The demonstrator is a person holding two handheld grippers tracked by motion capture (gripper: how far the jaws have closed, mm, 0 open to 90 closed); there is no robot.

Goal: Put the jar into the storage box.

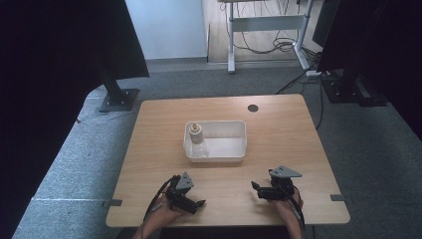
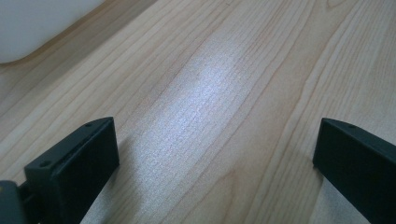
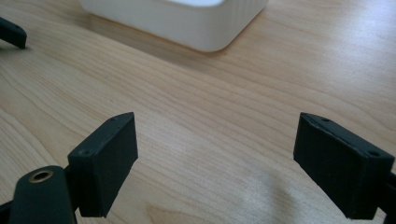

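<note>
A white rectangular bin (image 1: 234, 149) sits at the middle of the wooden table (image 1: 278, 129). A small clear bottle with a tan cap (image 1: 195, 134) stands upright in the bin's left end. My left gripper (image 1: 198, 204) rests low near the front edge, left of centre, open with bare wood between its jaws (image 2: 215, 140). My right gripper (image 1: 256, 189) lies near the front edge, right of centre, also open over bare wood (image 3: 215, 144). A corner of the bin (image 3: 196, 23) lies ahead in the right gripper view, and its edge (image 2: 28, 28) appears in the left gripper view.
A dark round hole (image 1: 253, 108) marks the table's far side. Black stands (image 1: 117, 94) and dark curtains flank the table on the carpet. A desk frame with cables (image 1: 268, 30) stands beyond. A tip of the other gripper (image 3: 11, 32) appears at the left of the right gripper view.
</note>
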